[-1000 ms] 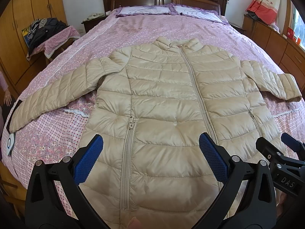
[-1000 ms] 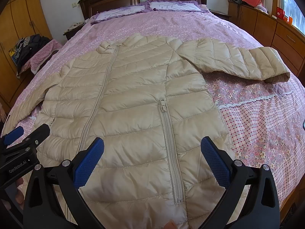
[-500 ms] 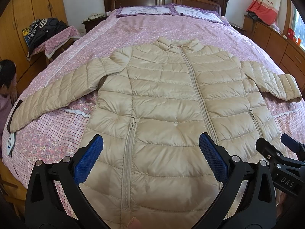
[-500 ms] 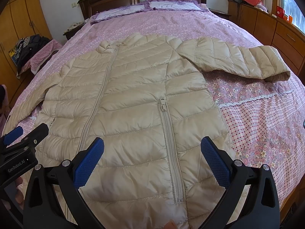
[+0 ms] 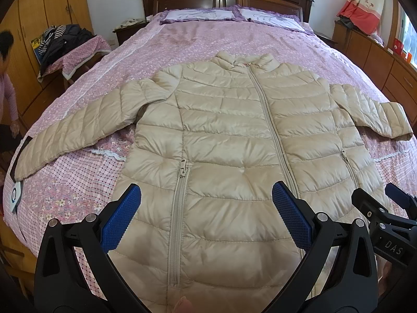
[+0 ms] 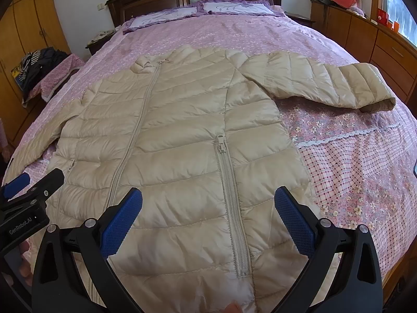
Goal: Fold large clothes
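Observation:
A beige quilted puffer jacket (image 5: pixel 229 140) lies flat, front up and zipped, on the pink bed, sleeves spread to both sides; it also shows in the right wrist view (image 6: pixel 182 135). My left gripper (image 5: pixel 206 208) is open and empty, hovering over the jacket's lower left part near the left pocket zipper (image 5: pixel 179 221). My right gripper (image 6: pixel 208 211) is open and empty over the lower right part, around the right pocket zipper (image 6: pixel 232 203). Each gripper appears at the edge of the other's view. The hem is hidden under the grippers.
The bed (image 5: pixel 221 39) has a pink floral cover, two pillows (image 5: pixel 200 14) and a dark wooden headboard. A chair with piled clothes (image 5: pixel 65 41) and a person (image 5: pixel 6 78) stand at the left. Wooden drawers (image 5: pixel 385 62) line the right wall.
Both grippers stay almost still over the jacket's lower part. The person at the left edge has moved further into view.

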The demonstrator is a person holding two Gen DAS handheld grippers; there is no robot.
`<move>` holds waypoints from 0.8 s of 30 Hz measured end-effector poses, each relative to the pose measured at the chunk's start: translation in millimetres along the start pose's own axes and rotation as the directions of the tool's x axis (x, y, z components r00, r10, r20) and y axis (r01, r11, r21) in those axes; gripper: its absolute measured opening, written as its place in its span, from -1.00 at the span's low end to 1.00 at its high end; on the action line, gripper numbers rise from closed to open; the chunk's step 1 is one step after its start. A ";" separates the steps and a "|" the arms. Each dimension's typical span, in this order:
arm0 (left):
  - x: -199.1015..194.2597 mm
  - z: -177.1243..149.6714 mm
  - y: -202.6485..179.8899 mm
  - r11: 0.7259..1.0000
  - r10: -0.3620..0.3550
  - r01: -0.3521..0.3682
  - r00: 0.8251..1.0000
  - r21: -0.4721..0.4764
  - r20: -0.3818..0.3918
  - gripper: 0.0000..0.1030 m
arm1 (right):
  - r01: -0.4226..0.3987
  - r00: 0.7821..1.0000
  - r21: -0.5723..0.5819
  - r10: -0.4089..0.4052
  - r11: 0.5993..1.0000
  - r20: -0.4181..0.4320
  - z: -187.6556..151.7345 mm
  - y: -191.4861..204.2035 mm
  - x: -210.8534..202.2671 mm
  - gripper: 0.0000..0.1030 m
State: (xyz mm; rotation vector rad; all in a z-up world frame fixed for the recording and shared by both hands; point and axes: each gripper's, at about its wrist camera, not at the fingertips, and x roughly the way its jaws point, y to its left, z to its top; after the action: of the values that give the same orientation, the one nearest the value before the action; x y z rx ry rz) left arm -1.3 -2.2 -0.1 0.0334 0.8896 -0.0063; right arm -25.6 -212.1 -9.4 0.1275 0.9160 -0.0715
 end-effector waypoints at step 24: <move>-1.2 4.0 6.0 1.000 -0.001 0.001 1.000 0.000 0.000 0.94 | 0.000 1.000 0.001 0.000 1.000 -0.006 2.5 -1.9 -3.2 0.90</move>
State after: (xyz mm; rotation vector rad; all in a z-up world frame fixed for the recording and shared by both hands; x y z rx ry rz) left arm 1.1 3.7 3.4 0.0333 0.8892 -0.0072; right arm -25.9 -214.3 -5.4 0.1290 0.9214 -0.0713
